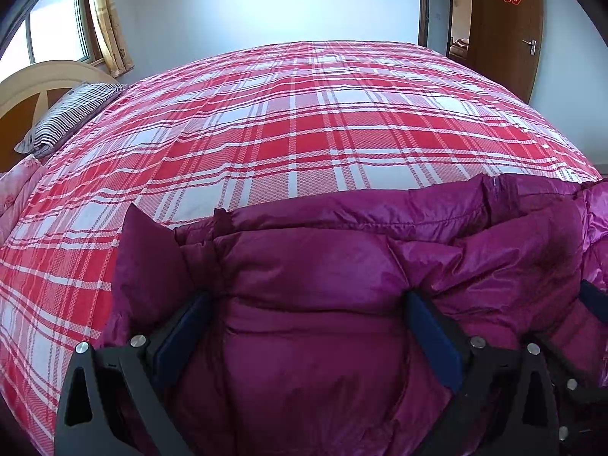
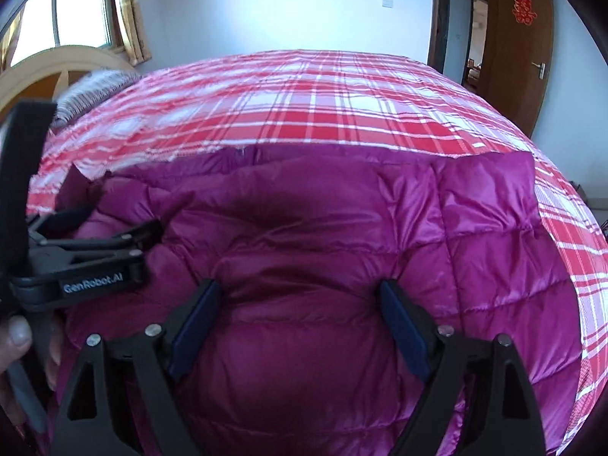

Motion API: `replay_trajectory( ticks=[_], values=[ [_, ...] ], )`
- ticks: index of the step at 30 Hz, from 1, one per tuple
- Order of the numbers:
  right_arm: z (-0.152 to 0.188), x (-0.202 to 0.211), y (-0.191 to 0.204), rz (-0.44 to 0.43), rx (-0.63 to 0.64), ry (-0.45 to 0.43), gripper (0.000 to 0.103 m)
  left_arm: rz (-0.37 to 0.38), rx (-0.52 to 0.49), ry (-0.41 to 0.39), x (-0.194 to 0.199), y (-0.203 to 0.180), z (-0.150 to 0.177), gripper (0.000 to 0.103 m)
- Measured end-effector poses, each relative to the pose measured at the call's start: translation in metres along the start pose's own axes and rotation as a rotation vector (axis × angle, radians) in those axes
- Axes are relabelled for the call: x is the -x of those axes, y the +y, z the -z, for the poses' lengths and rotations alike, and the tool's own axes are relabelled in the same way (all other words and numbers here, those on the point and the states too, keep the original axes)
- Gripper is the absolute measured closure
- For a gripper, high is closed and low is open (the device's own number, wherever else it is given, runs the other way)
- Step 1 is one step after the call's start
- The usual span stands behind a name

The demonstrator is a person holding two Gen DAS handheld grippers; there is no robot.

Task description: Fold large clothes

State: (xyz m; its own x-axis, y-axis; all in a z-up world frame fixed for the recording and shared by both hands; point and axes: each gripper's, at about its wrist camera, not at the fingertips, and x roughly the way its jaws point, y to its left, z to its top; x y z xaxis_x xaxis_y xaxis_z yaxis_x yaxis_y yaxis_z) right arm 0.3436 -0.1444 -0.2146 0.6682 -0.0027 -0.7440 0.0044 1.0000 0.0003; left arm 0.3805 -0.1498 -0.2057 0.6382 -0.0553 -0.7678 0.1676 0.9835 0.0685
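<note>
I have the magenta down jacket [image 1: 323, 266] lying at the near edge of the bed [image 1: 304, 114], mid-fold by my reckoning. My left gripper [image 1: 307, 304] and right gripper [image 2: 300, 296] both stand wide open, pressed against puffy fabric, gripping nothing. Next I must close on an edge and carry it across.

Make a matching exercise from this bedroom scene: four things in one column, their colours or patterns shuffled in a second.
Things:
1. down jacket
2. bed sheet
3. pillow
4. door

Colours or patterns:
A. brown wood
B. red and white plaid
C. shiny magenta
D. dark and white stripes

Pairs: 1-C, 2-B, 3-D, 4-A
</note>
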Motion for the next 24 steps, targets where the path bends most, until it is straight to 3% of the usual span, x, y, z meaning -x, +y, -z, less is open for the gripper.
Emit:
replay_trajectory(
  ticks=[5, 7, 9, 15, 20, 24],
  values=[
    [0.001, -0.003, -0.004, -0.015, -0.008, 0.0, 0.012, 0.051, 0.056, -0.014, 0.039, 0.024, 0.014, 0.001],
    [0.002, -0.003, -0.004, -0.018, -0.01, -0.006, 0.012, 0.025, 0.03, -0.037, 0.05, 0.028, 0.023, 0.001],
    [0.003, -0.002, -0.004, -0.018, -0.011, -0.01, 0.012, -0.005, 0.016, -0.025, 0.046, 0.031, 0.032, 0.001],
    [0.002, 0.01, -0.002, -0.011, -0.006, -0.009, 0.012, 0.022, 0.037, -0.042, 0.034, 0.031, 0.037, 0.001],
    [0.01, 0.046, 0.002, -0.073, -0.081, -0.092, 0.01, 0.052, 0.059, -0.043, 0.033, 0.037, 0.036, 0.001],
    [0.025, 0.035, 0.023, -0.026, -0.019, -0.084, 0.009, 0.067, 0.071, -0.043, 0.037, 0.041, 0.037, 0.001]
  ],
)
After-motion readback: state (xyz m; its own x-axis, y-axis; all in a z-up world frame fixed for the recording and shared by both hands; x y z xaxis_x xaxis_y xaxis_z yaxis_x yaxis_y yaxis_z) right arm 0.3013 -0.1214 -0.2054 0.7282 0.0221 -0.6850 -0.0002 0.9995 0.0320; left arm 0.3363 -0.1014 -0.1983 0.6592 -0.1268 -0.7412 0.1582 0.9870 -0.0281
